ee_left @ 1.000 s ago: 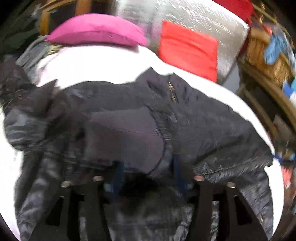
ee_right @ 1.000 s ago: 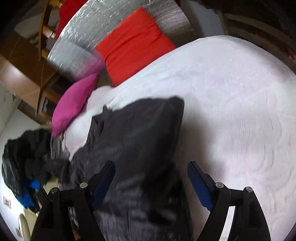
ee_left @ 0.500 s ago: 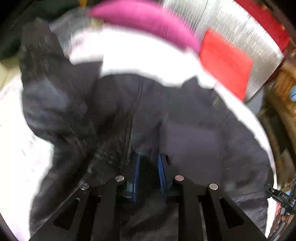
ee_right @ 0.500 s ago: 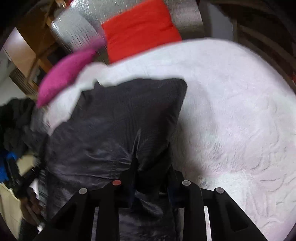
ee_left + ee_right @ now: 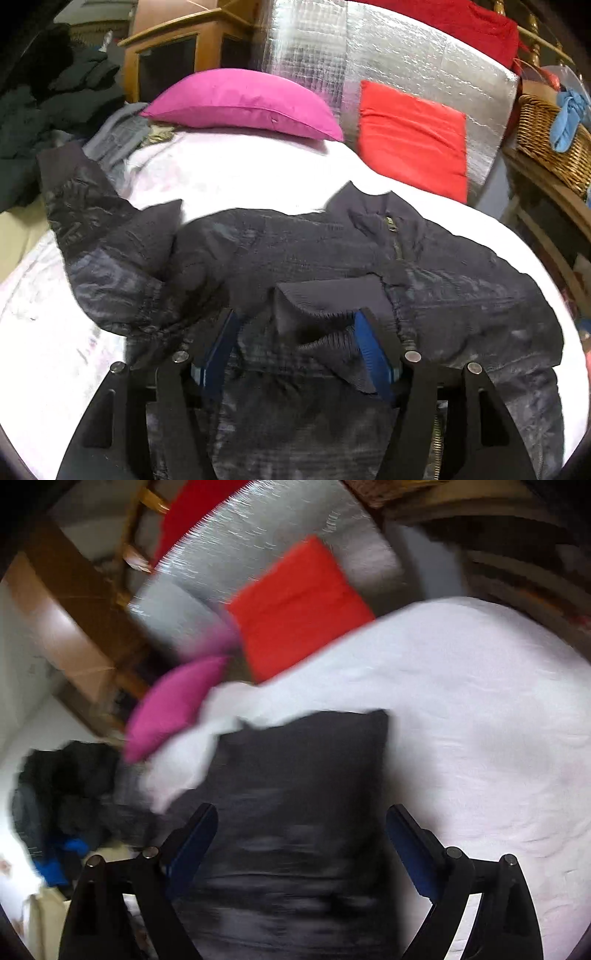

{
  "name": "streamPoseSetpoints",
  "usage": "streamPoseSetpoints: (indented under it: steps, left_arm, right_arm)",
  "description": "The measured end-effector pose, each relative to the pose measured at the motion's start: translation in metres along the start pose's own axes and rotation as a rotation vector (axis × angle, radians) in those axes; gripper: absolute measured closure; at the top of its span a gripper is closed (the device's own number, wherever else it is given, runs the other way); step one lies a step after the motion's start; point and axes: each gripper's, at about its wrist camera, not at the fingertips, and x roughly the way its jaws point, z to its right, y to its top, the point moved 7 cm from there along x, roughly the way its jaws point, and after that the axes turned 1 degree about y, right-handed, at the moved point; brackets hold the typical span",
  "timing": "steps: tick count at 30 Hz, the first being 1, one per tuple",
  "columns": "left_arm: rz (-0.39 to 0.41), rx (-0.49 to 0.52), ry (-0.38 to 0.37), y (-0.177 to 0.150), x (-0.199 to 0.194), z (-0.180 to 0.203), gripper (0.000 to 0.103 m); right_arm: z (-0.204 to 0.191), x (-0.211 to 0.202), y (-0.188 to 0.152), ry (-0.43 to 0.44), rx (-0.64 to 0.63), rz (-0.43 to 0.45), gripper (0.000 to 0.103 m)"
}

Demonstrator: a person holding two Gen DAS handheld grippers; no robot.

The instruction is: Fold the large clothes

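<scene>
I find the dark jacket (image 5: 369, 258) spread on the white bed (image 5: 240, 177), collar away from me; left tongs (image 5: 295, 354) opening, straddling its ribbed cuff (image 5: 325, 325) without grasping; right tongs (image 5: 301, 843) opening, empty, over its folded right edge, equally near.

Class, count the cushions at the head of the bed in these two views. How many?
2: a pink cushion lying on the bed's far left, and a red cushion leaning against the silver panel to its right. Others may be hidden.
</scene>
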Motion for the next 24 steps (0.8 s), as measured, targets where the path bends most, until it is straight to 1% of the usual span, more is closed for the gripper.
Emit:
streamPoseSetpoints:
  steps: [1,2,3,4,5,6,7,8,9,11,12,14,15,17,18,19,20,21,22,23,24]
  left_arm:
    - [0.005,-0.016,0.015,0.000,0.001,-0.006,0.036]
    - [0.003,-0.041,0.035,0.001,0.004,-0.014,0.036]
    - [-0.005,-0.079,0.065,0.002,0.006,-0.026,0.036]
    - [-0.020,-0.122,0.106,0.002,0.009,-0.041,0.036]
    - [-0.034,-0.158,0.135,0.002,0.011,-0.054,0.036]
    - [-0.044,-0.196,0.148,0.002,0.010,-0.064,0.036]
    - [-0.046,-0.233,0.131,0.003,0.008,-0.072,0.037]
    - [-0.038,-0.247,0.104,0.005,0.002,-0.075,0.036]
    - [-0.026,-0.236,0.087,0.007,-0.003,-0.074,0.036]
    - [0.000,-0.177,0.039,0.012,-0.014,-0.058,0.036]
    - [0.006,-0.148,-0.013,0.015,-0.019,-0.043,0.036]
    - [0.010,-0.094,-0.091,0.013,-0.025,-0.017,0.035]
    - [0.007,-0.046,-0.118,0.011,-0.023,0.000,0.033]
    - [-0.033,0.008,-0.123,0.005,-0.009,0.017,0.033]
    - [-0.070,0.021,-0.122,-0.001,0.003,0.023,0.033]
    - [-0.125,0.028,-0.112,-0.011,0.019,0.024,0.033]
    - [-0.163,0.027,-0.085,-0.018,0.032,0.020,0.033]
    - [-0.188,0.021,-0.065,-0.025,0.043,0.016,0.033]
    - [-0.229,0.005,-0.063,-0.036,0.054,0.010,0.032]
    - [-0.240,-0.013,-0.082,-0.039,0.059,0.007,0.030]
    - [-0.219,-0.017,-0.091,-0.037,0.058,0.005,0.030]
  right_arm:
    - [-0.006,0.003,-0.004,0.029,-0.014,-0.015,0.009]
    - [-0.009,0.012,-0.011,0.049,-0.032,-0.051,0.009]
    - [-0.007,0.022,-0.017,0.031,-0.040,-0.074,0.009]
    - [0.004,0.034,-0.022,-0.027,-0.034,-0.104,0.009]
    - [0.029,0.051,-0.032,-0.127,0.006,-0.170,0.009]
    - [0.046,0.058,-0.039,-0.175,0.046,-0.214,0.009]
    - [0.060,0.062,-0.048,-0.213,0.108,-0.249,0.009]
    - [0.061,0.059,-0.049,-0.176,0.141,-0.233,0.009]
    - [0.058,0.054,-0.048,-0.153,0.139,-0.208,0.009]
    - [0.048,0.043,-0.043,-0.157,0.097,-0.156,0.009]
    - [0.038,0.037,-0.040,-0.143,0.073,-0.124,0.009]
    - [0.019,0.028,-0.030,-0.129,0.014,-0.072,0.009]
    - [0.008,0.021,-0.024,-0.128,-0.030,-0.036,0.009]
    - [-0.014,0.019,-0.016,-0.107,-0.098,0.014,0.009]
    - [-0.025,0.021,-0.015,-0.066,-0.125,0.011,0.009]
    - [-0.032,0.023,-0.014,-0.029,-0.133,-0.011,0.009]
    - [-0.032,0.031,-0.018,-0.009,-0.125,-0.042,0.009]
    - [-0.018,0.048,-0.024,-0.029,-0.093,-0.100,0.009]
    - [0.002,0.063,-0.029,-0.063,-0.052,-0.161,0.009]
    - [0.026,0.080,-0.036,-0.085,0.022,-0.224,0.011]
    - [0.037,0.087,-0.038,-0.060,0.079,-0.227,0.015]
